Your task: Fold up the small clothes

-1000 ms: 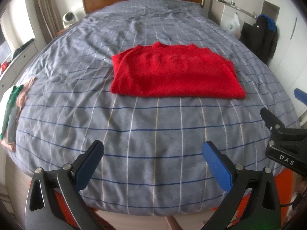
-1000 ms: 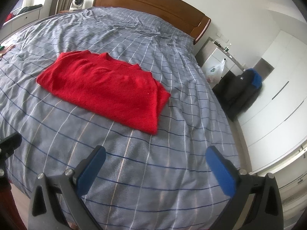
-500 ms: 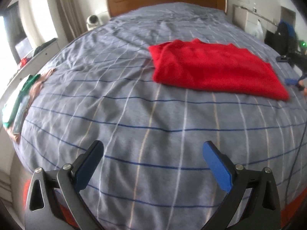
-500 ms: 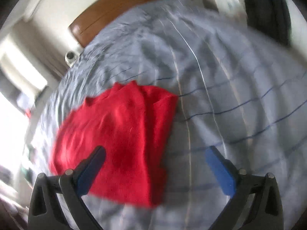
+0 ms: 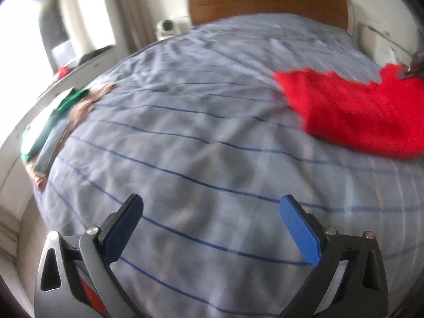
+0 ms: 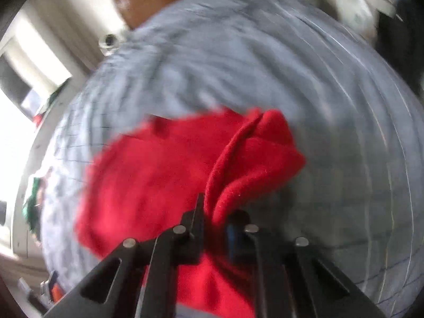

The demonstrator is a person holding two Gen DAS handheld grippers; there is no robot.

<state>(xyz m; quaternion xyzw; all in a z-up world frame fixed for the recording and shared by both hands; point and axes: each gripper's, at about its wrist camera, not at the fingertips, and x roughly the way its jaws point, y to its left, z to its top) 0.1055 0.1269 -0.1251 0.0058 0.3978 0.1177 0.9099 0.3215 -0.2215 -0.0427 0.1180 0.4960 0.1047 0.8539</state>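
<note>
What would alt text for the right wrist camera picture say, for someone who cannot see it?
The right gripper is shut on a bunched edge of a red sweater, lying on a bed with a grey checked cover. A wooden headboard shows behind; the picture is blurred.

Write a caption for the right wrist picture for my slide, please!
Right gripper shut on a bunched edge of the red sweater, on the grey striped bed.

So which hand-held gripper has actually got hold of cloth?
The right hand-held gripper: it is pinching the red garment's edge. The left hand-held gripper is open above the bedspread.
</note>
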